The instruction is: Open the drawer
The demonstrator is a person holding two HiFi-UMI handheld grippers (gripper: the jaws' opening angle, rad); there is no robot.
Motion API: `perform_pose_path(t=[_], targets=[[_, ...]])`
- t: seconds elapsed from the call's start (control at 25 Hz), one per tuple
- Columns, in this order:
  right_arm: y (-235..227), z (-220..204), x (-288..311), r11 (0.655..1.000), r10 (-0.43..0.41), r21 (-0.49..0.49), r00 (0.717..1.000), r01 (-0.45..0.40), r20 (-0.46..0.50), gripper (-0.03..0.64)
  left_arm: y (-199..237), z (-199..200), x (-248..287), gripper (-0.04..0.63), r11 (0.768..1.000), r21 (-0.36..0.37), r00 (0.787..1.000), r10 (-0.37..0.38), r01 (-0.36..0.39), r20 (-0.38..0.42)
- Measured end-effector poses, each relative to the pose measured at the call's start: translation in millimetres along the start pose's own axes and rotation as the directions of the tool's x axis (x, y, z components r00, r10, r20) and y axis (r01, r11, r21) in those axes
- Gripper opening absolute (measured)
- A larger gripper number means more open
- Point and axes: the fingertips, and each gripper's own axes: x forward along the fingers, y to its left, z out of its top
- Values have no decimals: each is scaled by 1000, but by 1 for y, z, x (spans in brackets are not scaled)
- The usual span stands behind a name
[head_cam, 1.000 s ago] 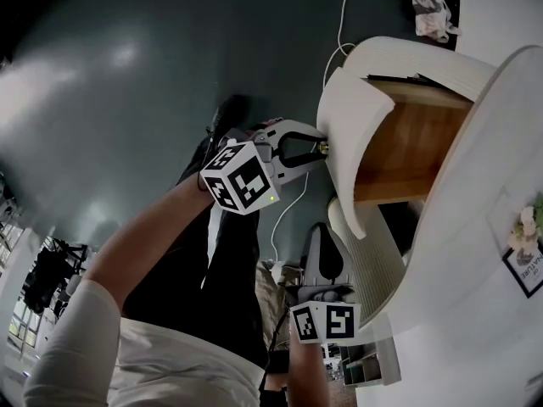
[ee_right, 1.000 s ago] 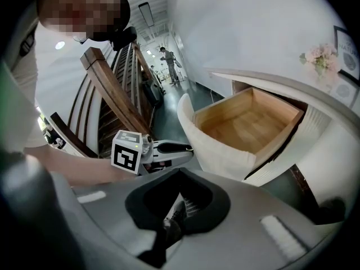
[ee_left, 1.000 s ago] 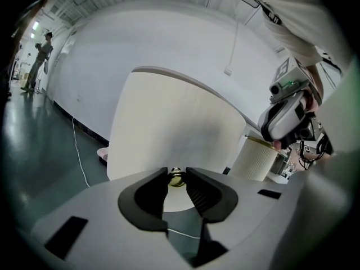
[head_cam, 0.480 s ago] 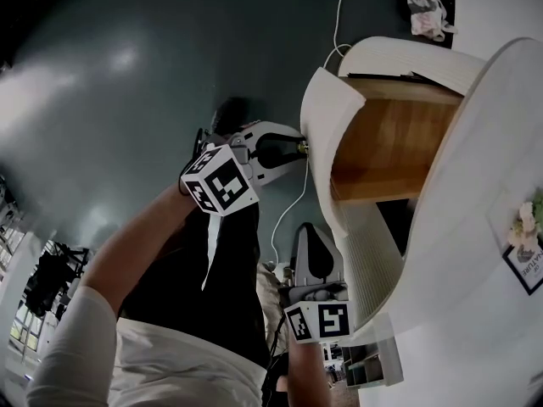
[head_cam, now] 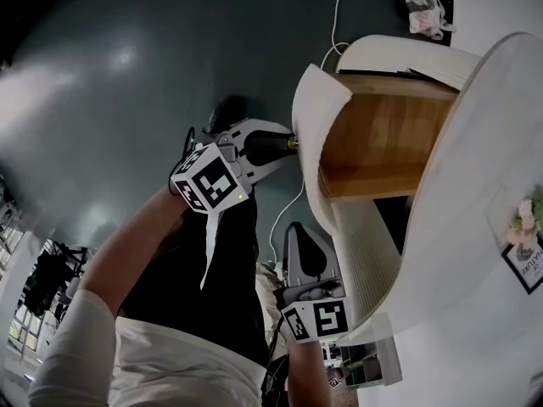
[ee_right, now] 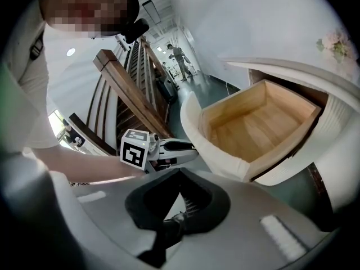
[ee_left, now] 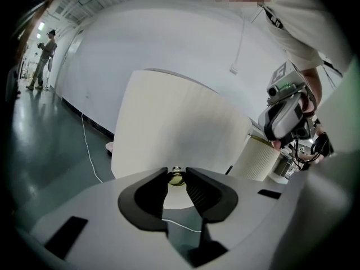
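Observation:
A white cabinet has a curved white drawer front [head_cam: 316, 134] pulled out, and the drawer's bare wooden inside [head_cam: 382, 142] shows. My left gripper [head_cam: 287, 143] is shut on the small brass knob [ee_left: 176, 178] at the middle of that front [ee_left: 180, 128]. In the right gripper view the open wooden drawer [ee_right: 253, 122] lies ahead, with the left gripper [ee_right: 180, 146] at its front. My right gripper [head_cam: 299, 227] hangs lower, beside the ribbed cabinet front, apart from the drawer. Its jaws meet at the tips [ee_right: 179, 174] with nothing between them.
Below the drawer is a ribbed white front [head_cam: 373, 253]. A white cable [head_cam: 338, 24] and a crumpled cloth [head_cam: 424, 2] lie on the dark green floor. A framed flower picture [head_cam: 526, 261] stands on the cabinet top. A wooden stair rail [ee_right: 129, 94] is behind.
The drawer has slid further out, leftward in the head view, with the left gripper moving along on the knob. The right gripper drifted slightly left.

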Motion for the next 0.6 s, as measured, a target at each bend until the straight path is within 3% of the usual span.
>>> perform_pose_path(t=[0.28,0.6], targets=[[-2,-1,-2,1000,1,3,1000,-1,2,11,1,-8,-12,106,1000,-9,1000,18,-18,-21],[17,-2,2,996,88,-29,996,-88,-25,11,2,-12,-20,106,1000,-3,999,23,-23,-40]])
